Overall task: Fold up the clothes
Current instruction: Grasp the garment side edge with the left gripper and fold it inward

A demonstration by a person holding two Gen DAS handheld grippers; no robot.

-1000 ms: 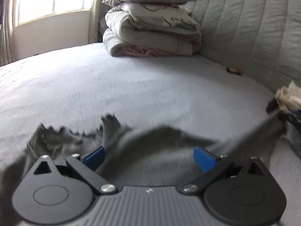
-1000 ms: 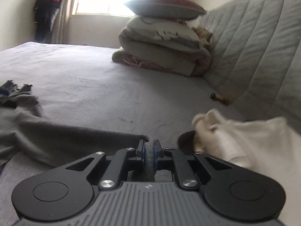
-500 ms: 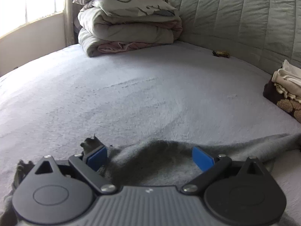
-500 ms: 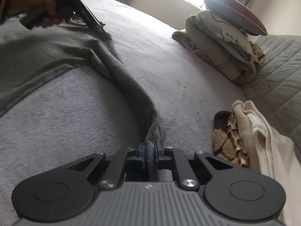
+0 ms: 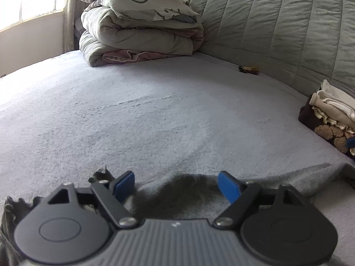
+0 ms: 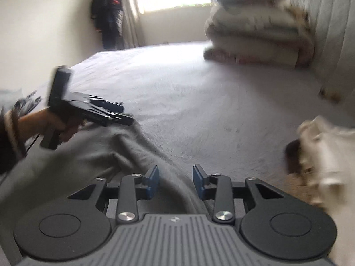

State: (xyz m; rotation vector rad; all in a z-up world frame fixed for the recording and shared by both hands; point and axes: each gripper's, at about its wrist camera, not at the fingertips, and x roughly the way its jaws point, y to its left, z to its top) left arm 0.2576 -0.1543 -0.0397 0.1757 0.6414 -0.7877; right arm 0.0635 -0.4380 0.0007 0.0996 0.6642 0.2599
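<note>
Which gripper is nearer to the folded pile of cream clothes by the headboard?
Right. The right gripper is just beside the cream clothes pile; the left gripper is farther along the grey garment.

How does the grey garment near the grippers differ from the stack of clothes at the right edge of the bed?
The grey garment lies spread out and rumpled; the stack of clothes is folded into layers. The grey garment is one plain dark colour; the stack of clothes mixes cream pieces with a brown patterned one. The grey garment runs between the fingers of both grippers; the stack of clothes sits apart, untouched. Both rest on the bed.
</note>
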